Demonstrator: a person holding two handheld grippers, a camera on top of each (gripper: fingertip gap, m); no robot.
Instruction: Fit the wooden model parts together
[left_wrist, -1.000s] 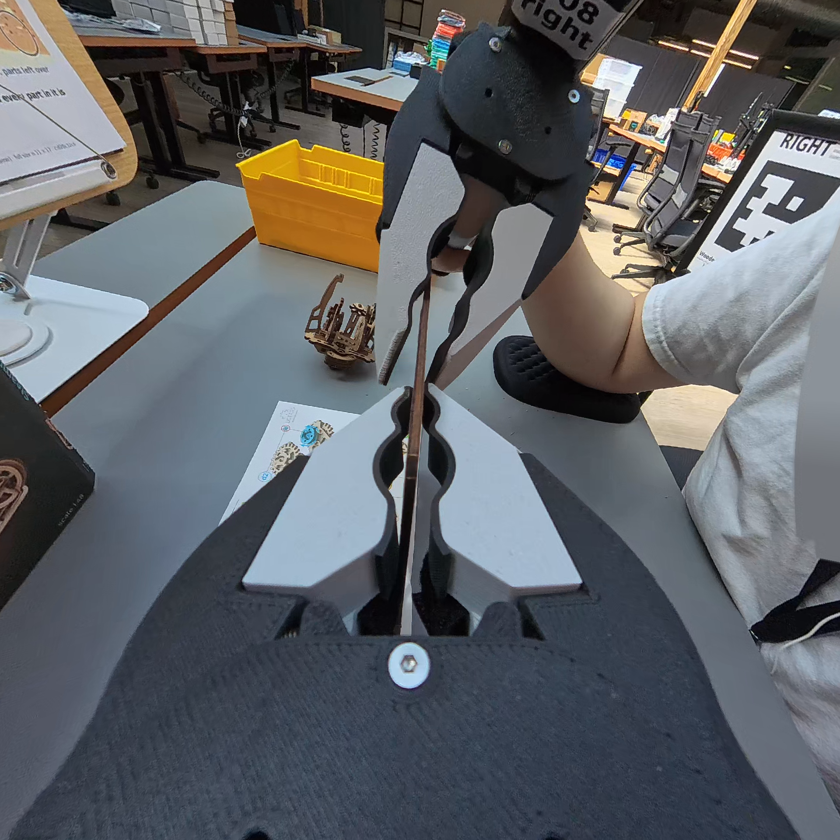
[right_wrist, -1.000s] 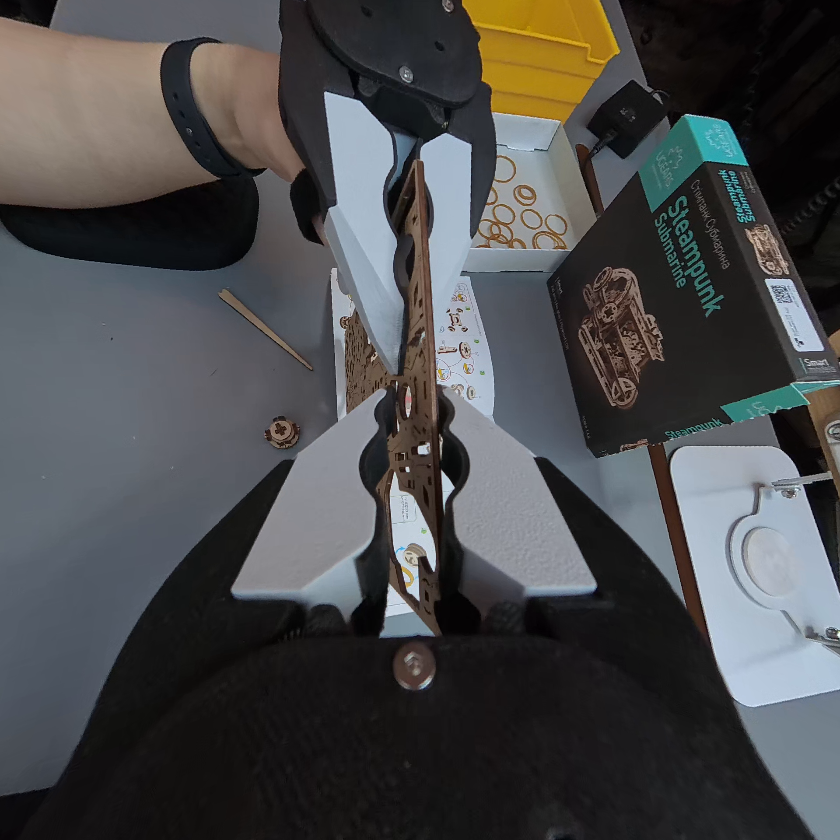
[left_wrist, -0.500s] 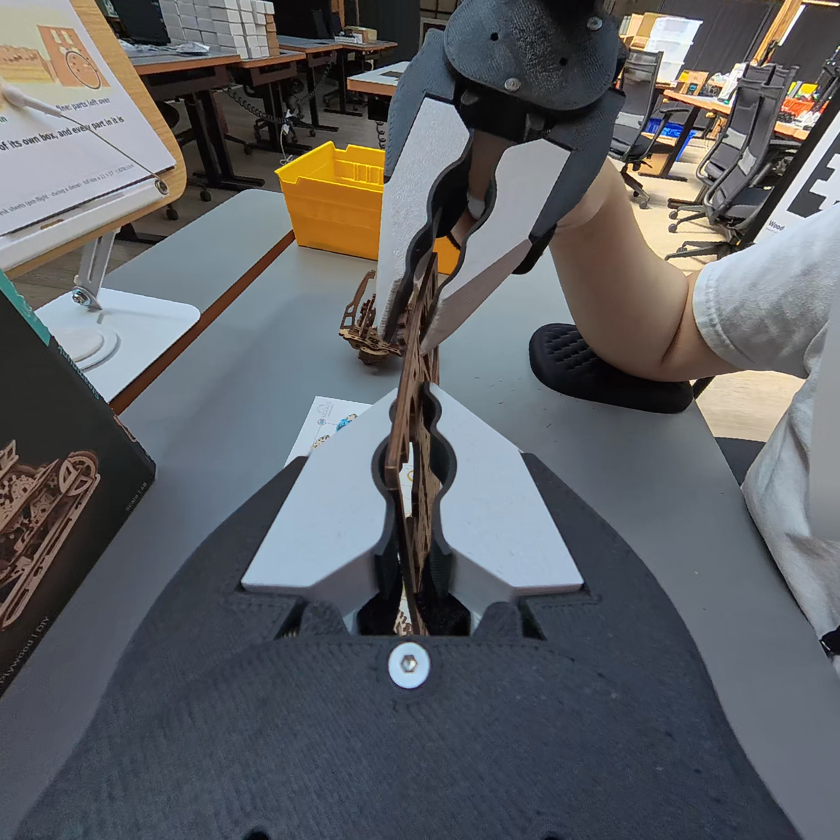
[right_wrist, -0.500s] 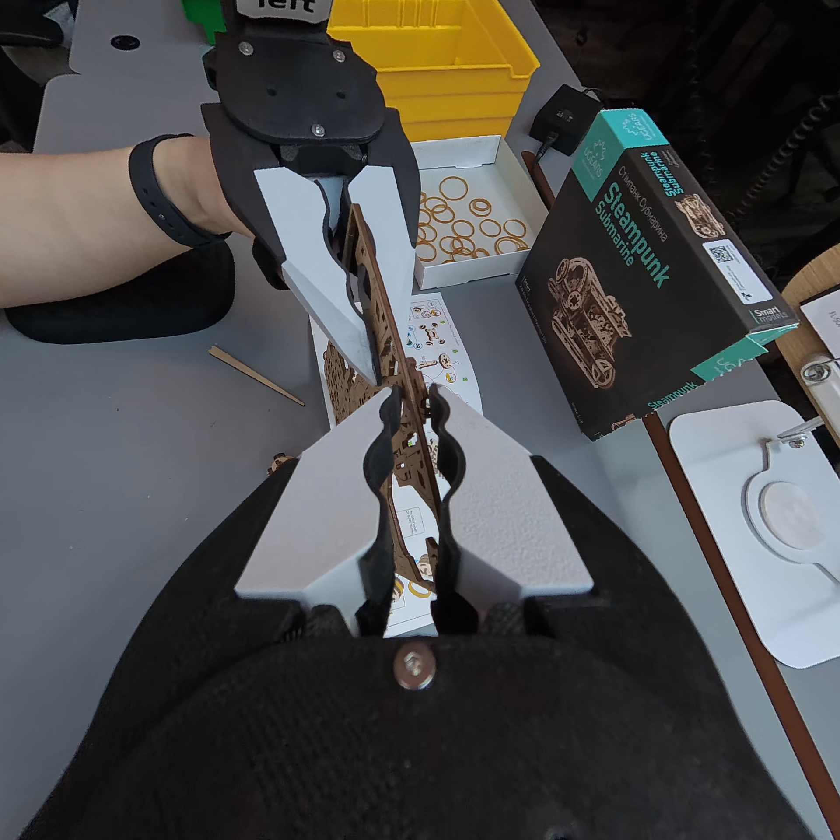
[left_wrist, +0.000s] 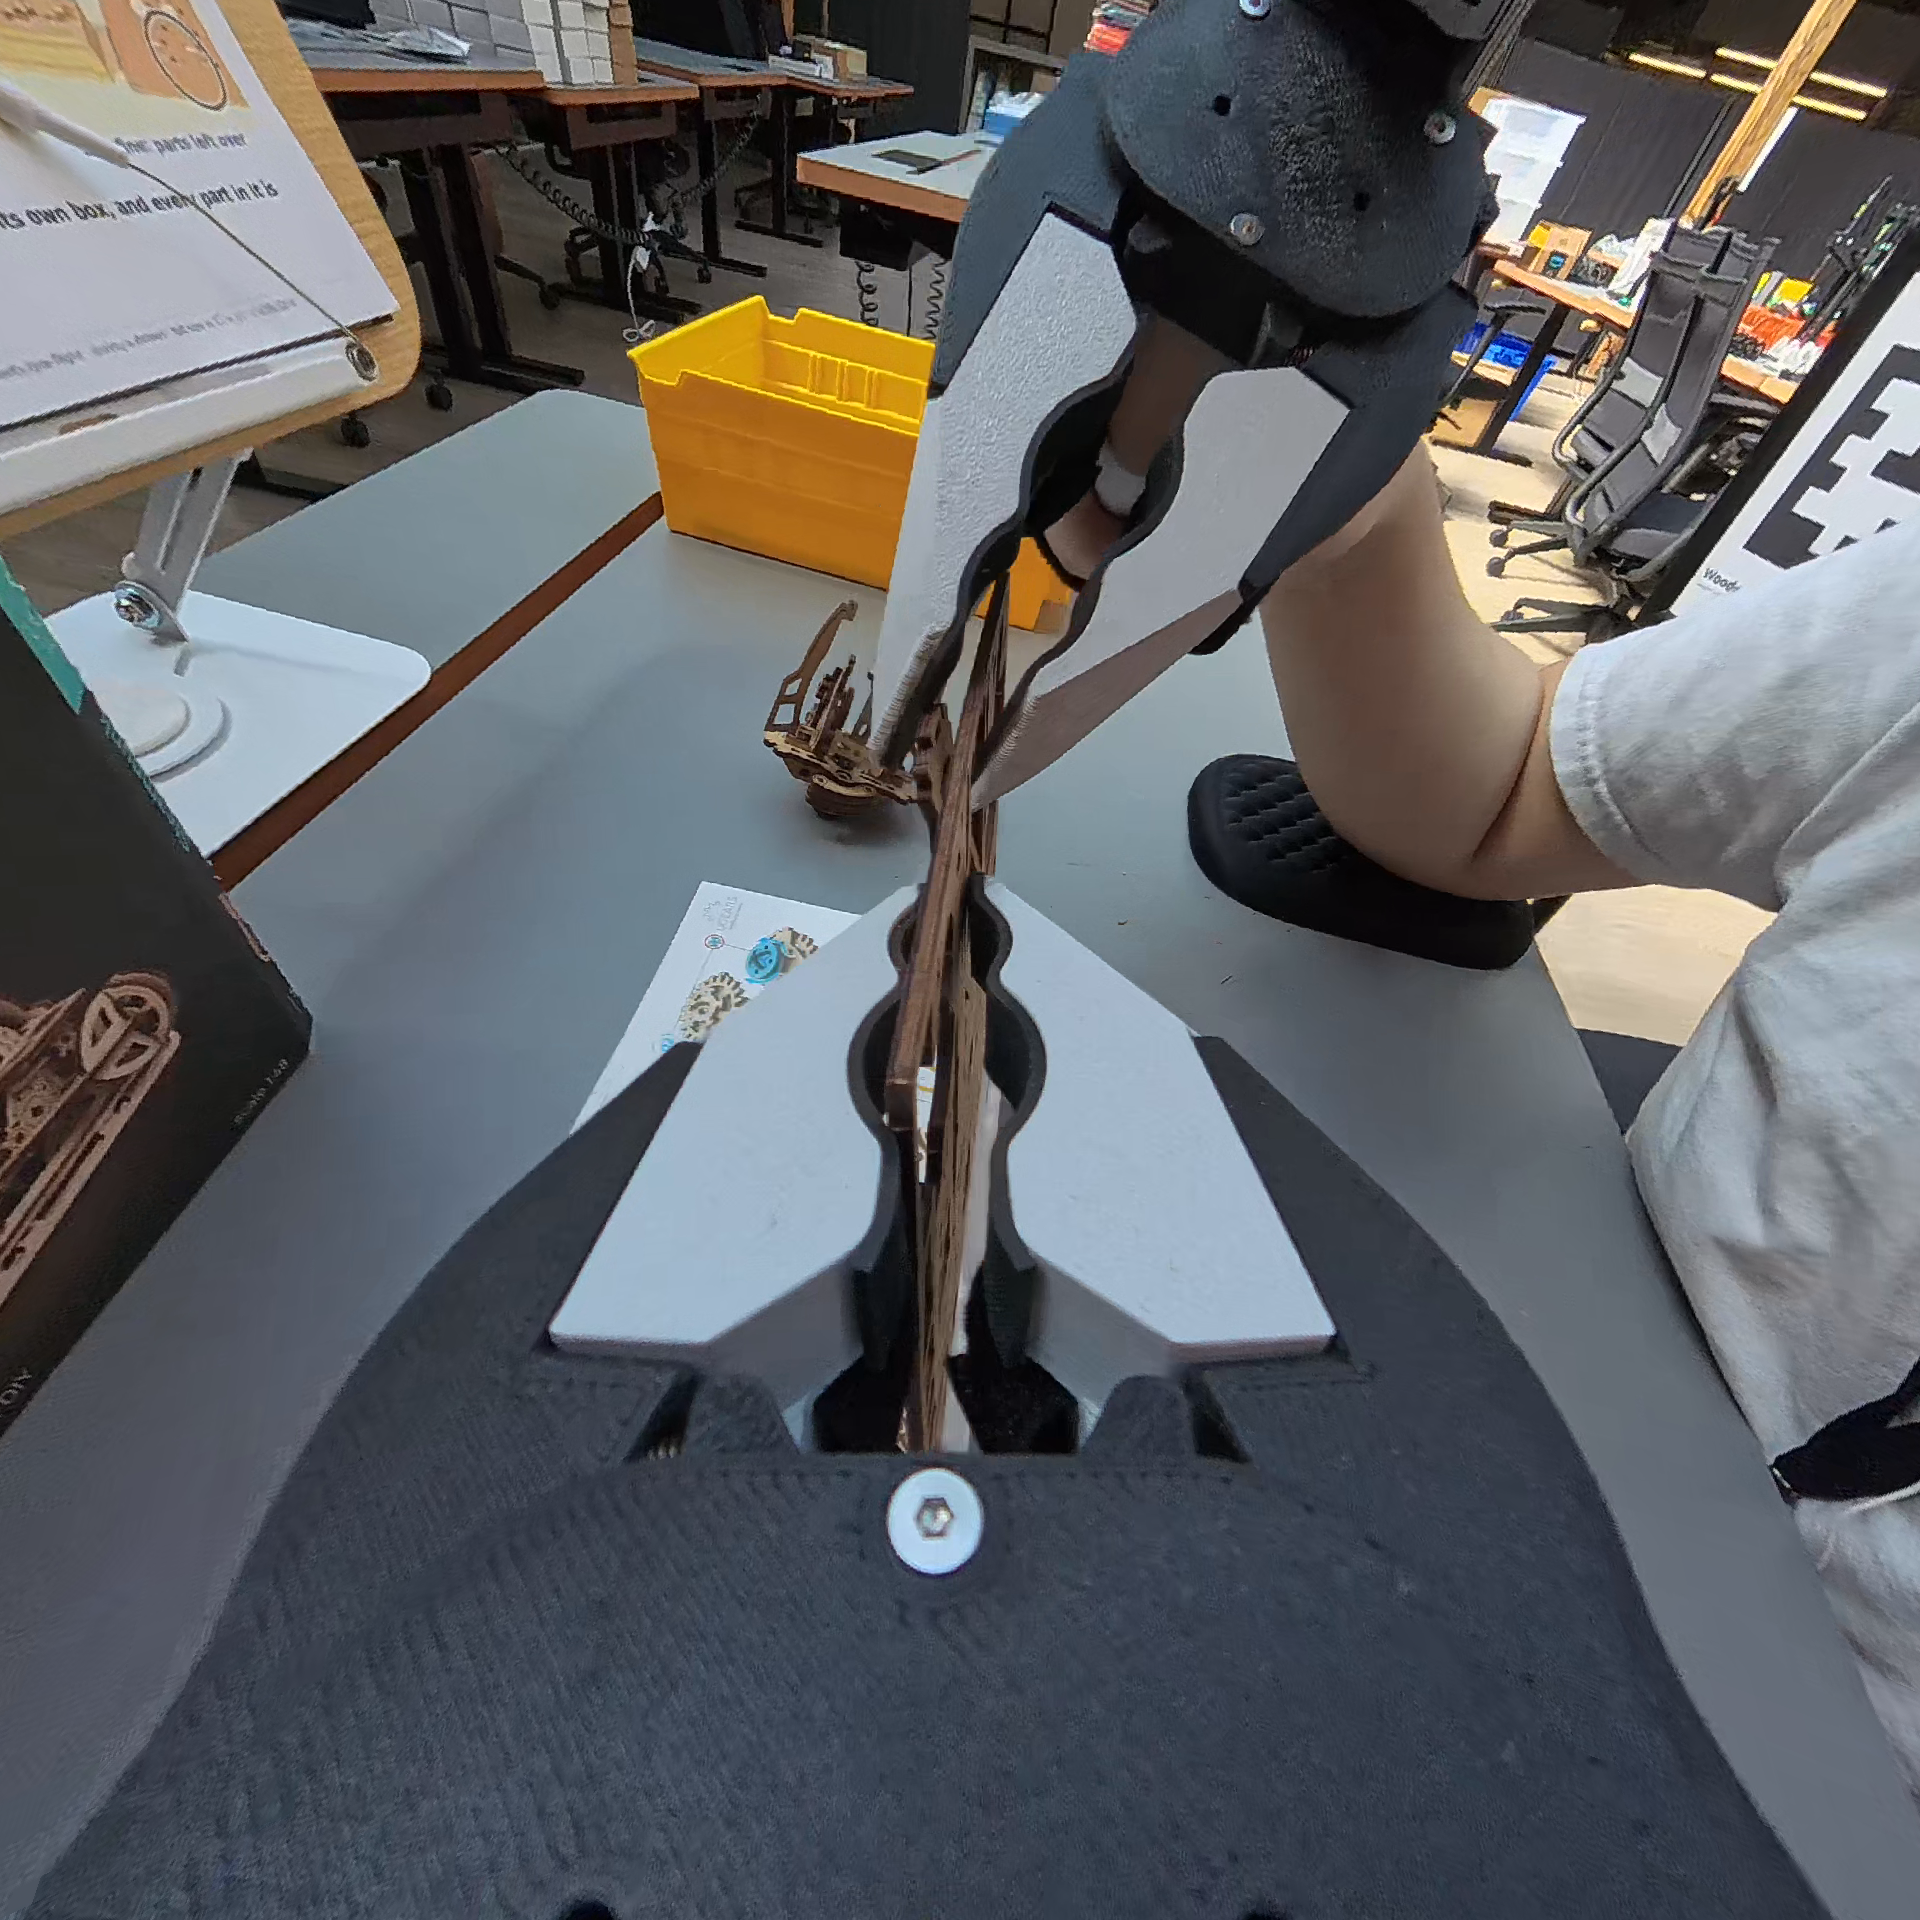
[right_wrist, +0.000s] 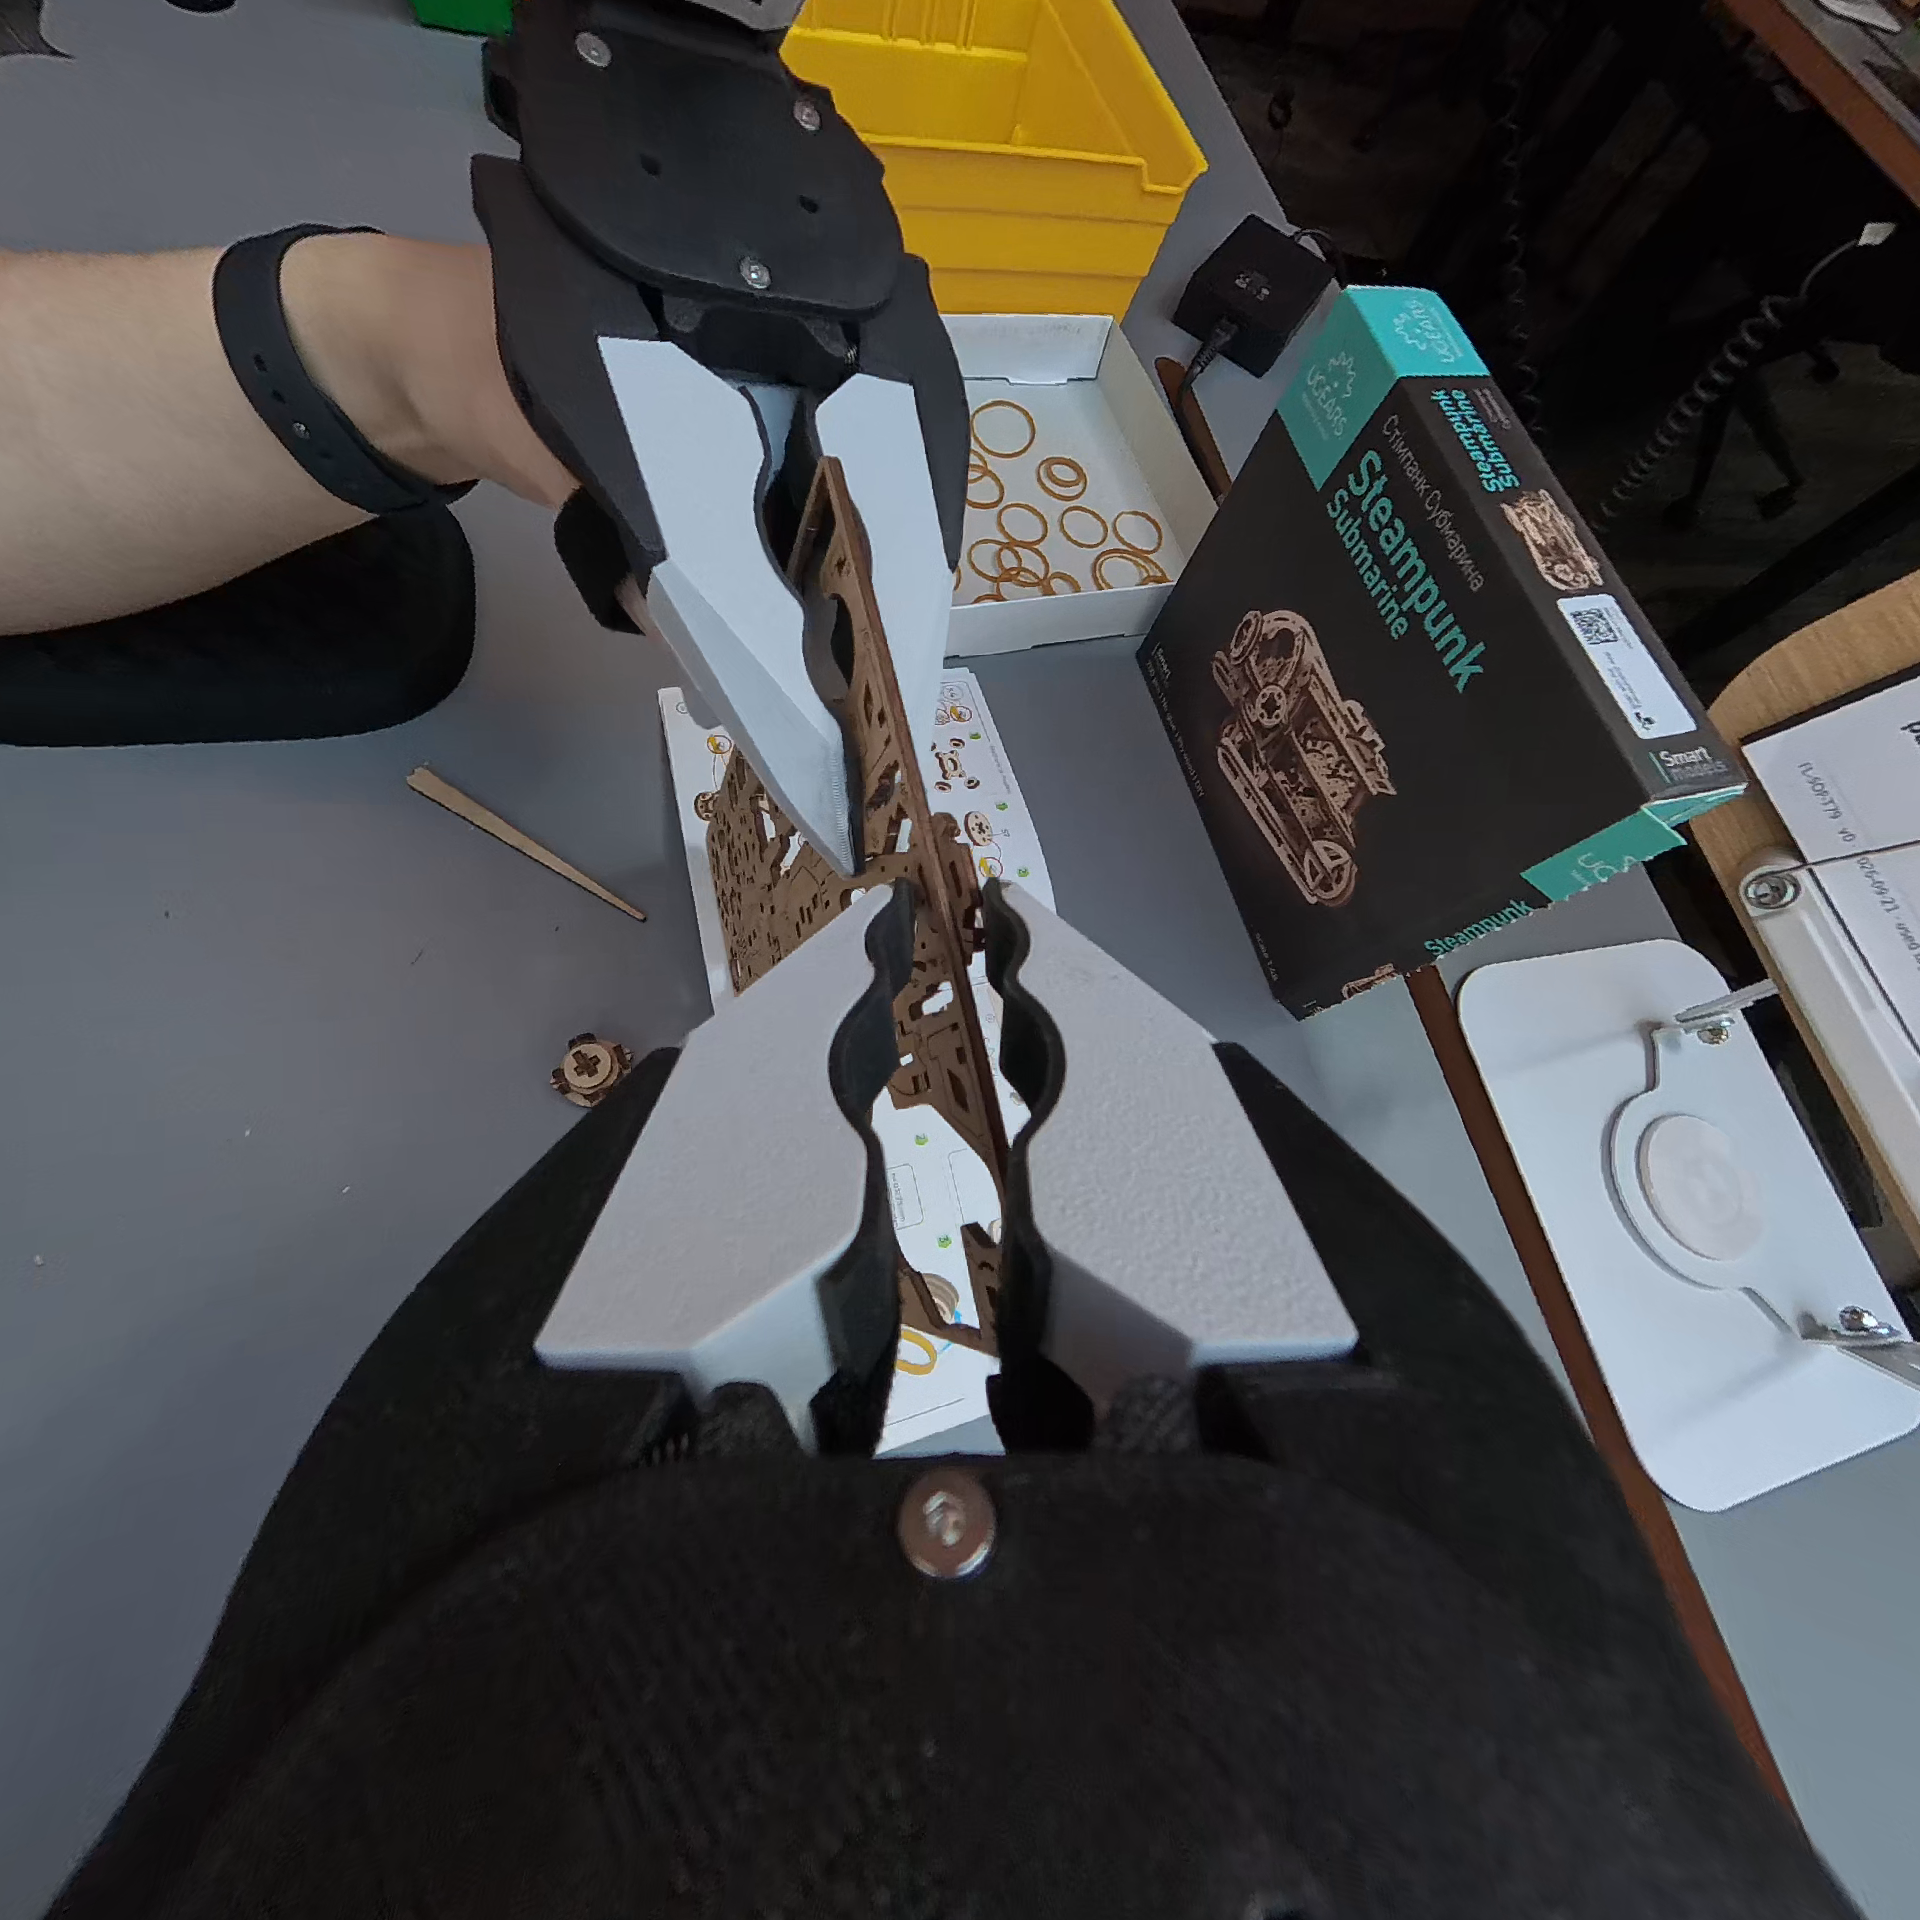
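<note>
A thin brown laser-cut wooden sheet (left_wrist: 935, 1039) stands on edge above the table between my two grippers. My left gripper (left_wrist: 945, 894) is shut on its near end. In the right wrist view the left gripper (right_wrist: 881, 756) comes in from the top and clamps the sheet (right_wrist: 940, 935). My right gripper (right_wrist: 943, 891) has its jaws around the other end. The sheet lies slanted against the right pad, with a gap to the left pad. In the left wrist view the right gripper (left_wrist: 940, 771) meets mine tip to tip. A partly built wooden model (left_wrist: 826, 727) sits on the table behind.
Below lie an instruction leaflet (right_wrist: 961, 727) with another cut sheet (right_wrist: 758, 904), a wooden stick (right_wrist: 520, 836) and a small round part (right_wrist: 589, 1068). A white tray of rings (right_wrist: 1060, 499), a yellow bin (right_wrist: 1018, 135), the kit box (right_wrist: 1403, 665), a stand base (right_wrist: 1683, 1195) and a black wrist rest (left_wrist: 1330, 862) surround them.
The sheet has turned from edge-on to slanted in the left wrist view. Both grippers have swung with it and still meet tip to tip. The left gripper's hold is unchanged.
</note>
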